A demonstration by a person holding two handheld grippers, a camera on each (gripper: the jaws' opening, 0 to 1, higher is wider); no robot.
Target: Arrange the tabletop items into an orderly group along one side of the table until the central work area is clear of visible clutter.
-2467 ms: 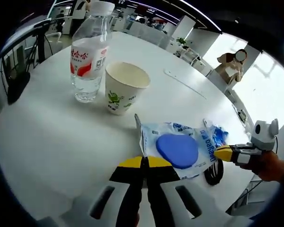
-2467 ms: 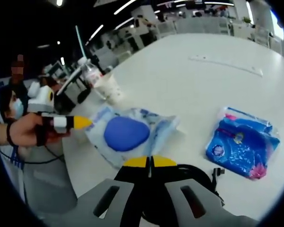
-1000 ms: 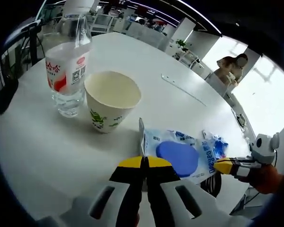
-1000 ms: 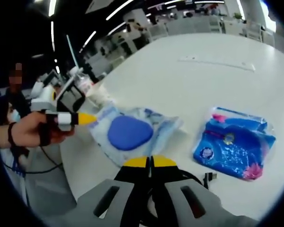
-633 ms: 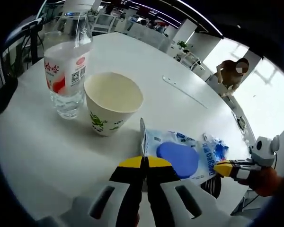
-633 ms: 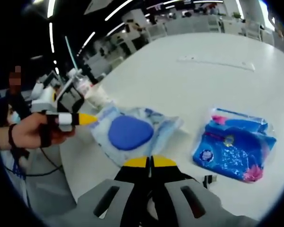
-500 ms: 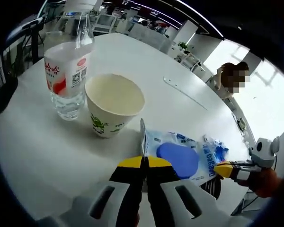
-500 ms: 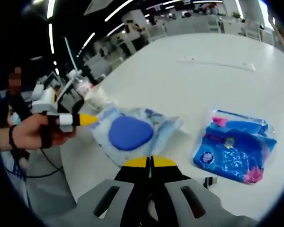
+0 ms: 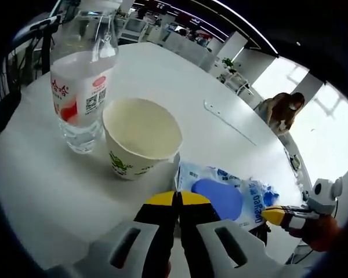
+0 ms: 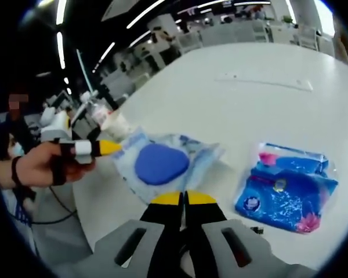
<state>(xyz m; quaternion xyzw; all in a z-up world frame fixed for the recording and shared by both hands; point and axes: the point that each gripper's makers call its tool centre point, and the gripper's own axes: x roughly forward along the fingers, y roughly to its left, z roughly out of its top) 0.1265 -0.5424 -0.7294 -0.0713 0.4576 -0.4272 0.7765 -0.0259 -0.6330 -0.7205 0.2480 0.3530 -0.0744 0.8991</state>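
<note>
Left gripper view: paper cup [image 9: 141,137] and water bottle [image 9: 81,81] stand close together at 11 o'clock, blocking that approach. Wipes pack [image 9: 223,197] lies at 2 o'clock. Bare desk [image 9: 58,185] lies open at 9 o'clock. Right gripper view: blue pouch [image 10: 287,188] obstructs 3 o'clock; open desk beyond at 12.

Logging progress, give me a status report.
Both hand-held grippers shut, left on pouch edge. Cup and bottle grouped. Blue pack lies apart.
</note>
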